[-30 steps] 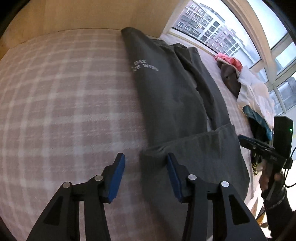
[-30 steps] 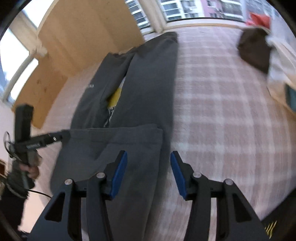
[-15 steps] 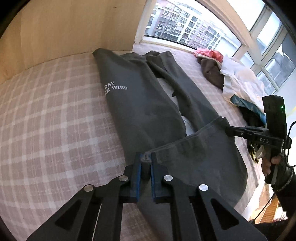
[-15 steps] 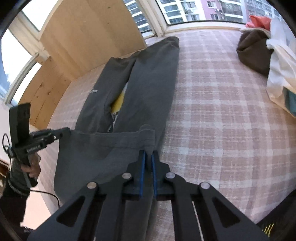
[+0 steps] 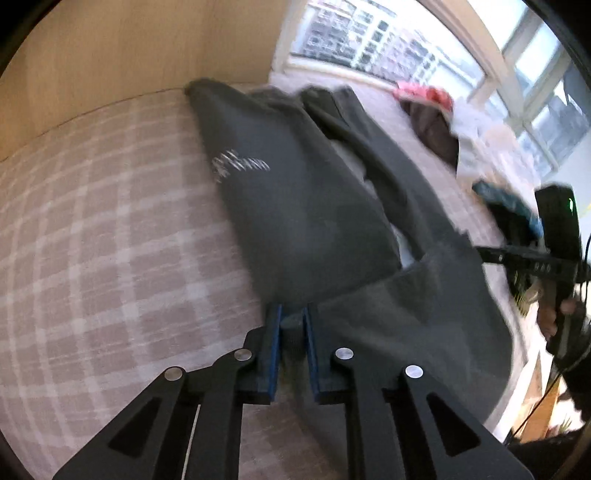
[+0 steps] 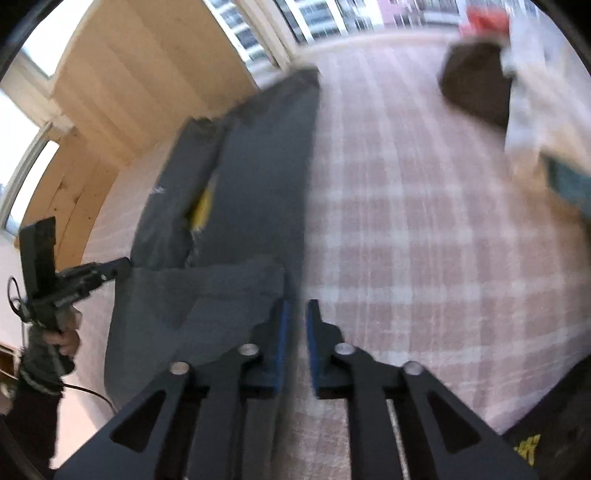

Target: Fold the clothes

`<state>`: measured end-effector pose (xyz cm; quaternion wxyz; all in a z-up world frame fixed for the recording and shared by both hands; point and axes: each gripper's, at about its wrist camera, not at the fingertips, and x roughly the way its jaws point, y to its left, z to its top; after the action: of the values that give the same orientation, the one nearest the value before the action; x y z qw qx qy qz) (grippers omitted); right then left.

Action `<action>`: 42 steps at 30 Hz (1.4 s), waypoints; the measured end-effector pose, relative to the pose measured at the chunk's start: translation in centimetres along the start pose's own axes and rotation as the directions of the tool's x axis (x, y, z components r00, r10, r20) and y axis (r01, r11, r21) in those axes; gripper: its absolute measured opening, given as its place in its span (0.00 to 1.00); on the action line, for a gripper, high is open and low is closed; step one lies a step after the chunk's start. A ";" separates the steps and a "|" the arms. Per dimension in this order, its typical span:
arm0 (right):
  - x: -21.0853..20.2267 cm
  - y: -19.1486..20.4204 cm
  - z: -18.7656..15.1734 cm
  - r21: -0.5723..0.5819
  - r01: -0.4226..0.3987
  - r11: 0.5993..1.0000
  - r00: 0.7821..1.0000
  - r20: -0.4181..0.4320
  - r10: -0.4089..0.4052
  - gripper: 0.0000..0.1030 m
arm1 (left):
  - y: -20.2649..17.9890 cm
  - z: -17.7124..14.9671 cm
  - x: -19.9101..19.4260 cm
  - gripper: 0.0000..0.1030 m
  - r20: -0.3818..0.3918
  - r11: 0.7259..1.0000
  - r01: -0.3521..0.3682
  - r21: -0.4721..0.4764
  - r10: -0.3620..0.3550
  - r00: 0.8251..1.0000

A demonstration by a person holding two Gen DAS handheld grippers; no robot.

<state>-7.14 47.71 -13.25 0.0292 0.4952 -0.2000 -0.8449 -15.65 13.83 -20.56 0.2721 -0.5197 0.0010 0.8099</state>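
Grey trousers (image 5: 310,221) lie lengthwise on checked bedspread (image 5: 110,240), near end doubled over. Left gripper (image 5: 291,328) clamped on fold's left corner; right gripper (image 6: 295,325) apparently pinching right corner, view blurred. Cloth soft, limp, light; corners best hold.

A bedroom in a flat, high up in a city. A wide bed (image 5: 92,258) fills the view, covered in a pink and white checked sheet, with a pale wooden wall (image 5: 110,55) behind it. Large windows (image 5: 369,33) look out on tall apartment blocks. Dark grey trousers (image 5: 295,206) lie spread on the bed, and a heap of mixed clothes (image 5: 443,122) sits near the window.
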 end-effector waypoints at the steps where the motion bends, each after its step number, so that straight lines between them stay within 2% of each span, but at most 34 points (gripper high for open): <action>1: -0.5 0.9 0.1 -0.039 -0.008 0.999 1.000 0.024 0.009 0.35 | 0.3 0.0 -1.0 0.23 0.027 1.000 -0.008 -0.010 0.008 1.000; 2: -0.5 1.8 0.3 -0.081 0.007 0.997 0.999 0.035 -0.004 0.49 | 0.5 0.0 -2.0 0.29 0.044 1.000 -0.004 -0.012 0.004 0.999; 3: -0.5 2.7 0.5 -0.122 0.022 0.992 0.999 0.046 -0.017 0.51 | 0.7 0.0 -3.0 0.30 0.060 1.000 0.000 -0.014 0.001 0.998; 6: 1.1 4.5 0.9 -0.234 0.085 0.969 0.996 0.029 -0.080 0.51 | 0.9 -0.1 -4.4 0.33 0.071 1.000 0.022 -0.011 -0.021 0.997; 9: 3.3 4.3 0.9 -0.250 0.098 0.963 0.993 -0.034 -0.110 0.51 | 0.8 -0.6 -2.7 0.35 0.012 1.000 0.002 0.006 -0.002 1.000; 11: 3.6 4.0 0.6 -0.245 0.101 0.964 0.993 -0.041 -0.114 0.50 | 0.6 -1.0 -1.2 0.34 -0.032 1.000 0.004 0.001 -0.004 0.999; 13: 3.1 4.0 0.2 -0.232 0.069 0.970 0.997 -0.029 -0.078 0.41 | -0.1 -1.5 0.2 0.32 -0.051 1.000 0.007 0.011 -0.006 0.999; 14: 3.0 4.1 0.1 -0.237 0.075 0.969 0.996 -0.023 -0.083 0.31 | -0.6 -1.7 0.4 0.31 -0.042 1.000 0.000 0.025 0.001 0.999; 16: 2.3 4.4 -0.3 -0.257 0.089 0.962 0.995 -0.009 -0.094 0.22 | -1.4 -1.9 0.4 0.16 -0.019 0.999 -0.016 0.046 0.016 1.000; 17: 2.3 4.3 -0.2 -0.255 0.085 0.963 0.996 -0.015 -0.092 0.18 | -1.6 -2.0 0.2 0.15 -0.012 0.999 -0.018 0.049 0.019 1.000; 19: 2.2 3.7 0.0 -0.231 0.063 0.971 0.997 -0.026 -0.071 0.15 | -2.0 -2.2 -0.1 0.10 0.005 0.998 -0.022 0.062 0.022 1.000; 21: 2.4 3.0 0.3 -0.209 0.063 0.976 0.997 -0.034 -0.071 0.14 | -2.0 -2.2 -0.4 0.10 0.005 0.996 -0.032 0.077 0.032 0.999; 25: 2.0 2.7 -0.1 -0.243 0.100 0.965 0.994 -0.015 -0.107 0.14 | -2.3 -2.2 -0.9 0.08 0.008 0.993 -0.051 0.105 0.051 0.999; 27: 1.9 3.1 -0.2 -0.263 0.097 0.960 0.995 -0.007 -0.102 0.08 | -2.6 -2.0 -1.0 0.08 0.012 0.991 -0.059 0.117 0.058 0.998; 29: 1.5 3.3 -0.2 -0.271 0.113 0.956 0.993 0.007 -0.116 0.07 | -2.9 -1.9 -1.2 0.06 0.018 0.990 -0.060 0.127 0.058 0.998; 36: -0.2 1.4 0.2 -0.187 0.062 0.980 0.998 0.027 -0.058 0.07 | -1.9 -1.2 0.0 0.06 -0.016 0.994 -0.033 0.102 0.035 0.999; 38: 2.3 1.7 0.4 -0.183 0.079 0.980 0.996 -0.023 -0.084 0.08 | -1.6 -1.1 0.3 0.07 -0.026 0.995 -0.025 0.094 0.028 0.999; 40: 3.6 2.1 0.4 -0.188 0.117 0.975 0.990 -0.054 -0.129 0.19 | -1.3 -0.9 0.6 0.14 -0.035 0.996 -0.018 0.087 0.021 0.999; 41: 3.5 2.2 0.4 -0.192 0.145 0.971 0.986 -0.055 -0.158 0.24 | -1.2 -0.8 0.8 0.15 -0.040 0.996 -0.014 0.083 0.017 0.999; 42: 3.4 2.4 0.4 -0.195 0.172 0.966 0.981 -0.052 -0.185 0.26 | -1.1 -0.8 0.9 0.15 -0.044 0.997 -0.009 0.081 0.013 0.999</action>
<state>-9.56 44.77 -15.02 0.0069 0.5354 -0.0721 -0.8415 -14.79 14.99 -21.37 0.2882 -0.5264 0.0427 0.7988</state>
